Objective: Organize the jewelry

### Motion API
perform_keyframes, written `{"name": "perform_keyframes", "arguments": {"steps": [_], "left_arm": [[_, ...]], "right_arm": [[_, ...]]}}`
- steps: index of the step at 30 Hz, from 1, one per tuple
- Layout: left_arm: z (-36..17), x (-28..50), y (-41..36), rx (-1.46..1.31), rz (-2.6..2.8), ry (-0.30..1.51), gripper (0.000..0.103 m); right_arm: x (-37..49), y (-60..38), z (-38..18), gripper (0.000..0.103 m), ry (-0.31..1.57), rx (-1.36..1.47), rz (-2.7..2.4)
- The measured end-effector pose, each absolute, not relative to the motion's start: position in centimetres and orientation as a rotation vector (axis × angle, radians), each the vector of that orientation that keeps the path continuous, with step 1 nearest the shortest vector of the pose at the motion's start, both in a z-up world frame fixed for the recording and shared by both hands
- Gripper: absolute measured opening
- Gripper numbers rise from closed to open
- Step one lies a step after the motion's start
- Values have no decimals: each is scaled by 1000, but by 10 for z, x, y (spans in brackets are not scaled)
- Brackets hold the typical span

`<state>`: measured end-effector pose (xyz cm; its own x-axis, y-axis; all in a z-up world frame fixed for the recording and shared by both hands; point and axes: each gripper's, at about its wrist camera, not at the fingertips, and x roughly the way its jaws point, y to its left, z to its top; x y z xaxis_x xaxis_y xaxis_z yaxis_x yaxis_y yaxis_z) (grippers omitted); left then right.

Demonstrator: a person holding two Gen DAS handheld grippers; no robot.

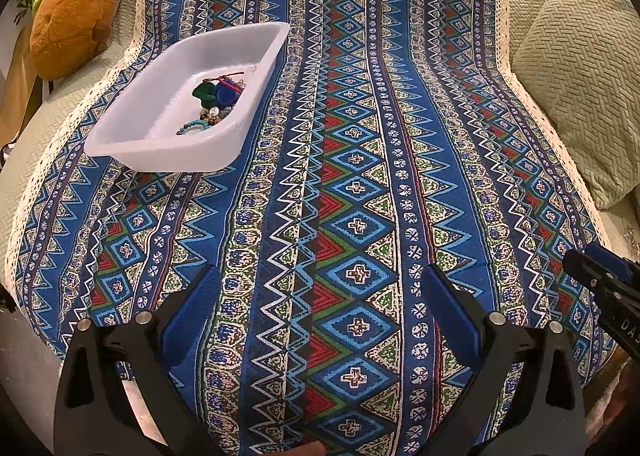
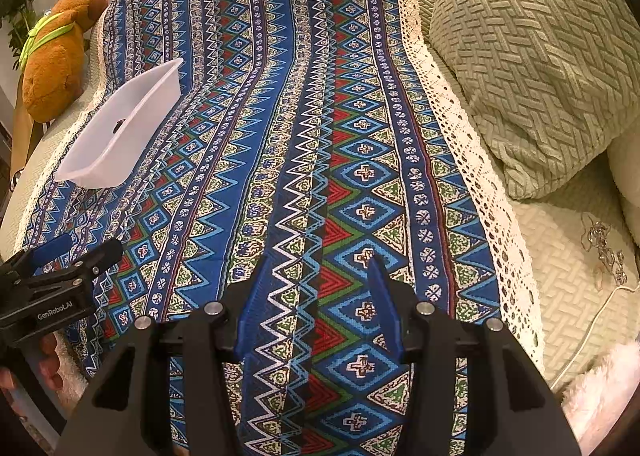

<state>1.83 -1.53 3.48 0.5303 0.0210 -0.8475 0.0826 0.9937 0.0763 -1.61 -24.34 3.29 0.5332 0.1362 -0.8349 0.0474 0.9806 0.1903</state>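
Observation:
A white plastic tray [image 1: 120, 128] sits on the patterned blue cloth [image 1: 360, 136] at the far left. It holds a pile of jewelry [image 1: 216, 100]: beads, a turquoise bracelet, green and blue pieces. The tray also shows in the right wrist view [image 2: 112, 152]. My left gripper [image 1: 320, 280] is open and empty above the cloth, well short of the tray. My right gripper [image 2: 316, 260] is open and empty over the cloth's middle. A silver chain [image 2: 604, 252] lies on the green bedspread at the far right.
A brown plush toy [image 1: 76, 12] lies beyond the tray. A green textured pillow [image 2: 532, 56] lies to the right of the cloth. A white cable [image 2: 588, 332] and pink fluffy fabric [image 2: 604, 392] are at the lower right. The right gripper's body [image 1: 604, 292] shows in the left view.

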Motion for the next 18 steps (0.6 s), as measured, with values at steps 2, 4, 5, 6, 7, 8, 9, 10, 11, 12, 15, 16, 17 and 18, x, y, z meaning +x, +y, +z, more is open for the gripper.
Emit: {"name": "perform_keyframes", "arguments": {"steps": [2,4,5,6,7,8,9,10,11,12,15,16,17,18], "left_arm": [[34,18,-16,112,-38,1014,98],[34,18,-16,112,-38,1015,98],[34,18,-16,112,-37,1015,98],[34,18,-16,113,-37,1015,98],[33,18,-16,113,-38,1015,98],[33,18,-16,114,-39,1016,98],[33,18,-16,114,-38,1016,98],[33,18,-16,115,-39,1016,98],[33,18,-16,115,-41,1017,98],[32,18,-16,114,-42,1018,98],[32,18,-16,112,-46,1022,98],[31,18,-16,113,-47,1023,98],[31,18,-16,113,-47,1024,98],[30,18,-16,111,-48,1027,98]], "right_arm": [[-16,-242,33,52,1008,200,54],[-16,-243,33,53,1008,199,55],[-16,-242,33,53,1008,199,55],[-16,-243,33,53,1009,200,54],[-16,-243,33,53,1009,200,54],[-16,-243,33,53,1009,200,54],[-16,-242,33,53,1009,201,54],[-16,-243,33,53,1008,200,54],[-16,-243,33,54,1008,200,54],[-16,-243,33,58,1007,200,54],[-17,-242,34,60,1003,200,57],[-17,-241,34,60,1003,199,55],[-17,-241,34,61,1003,198,54],[-17,-241,34,64,1002,199,53]]}}
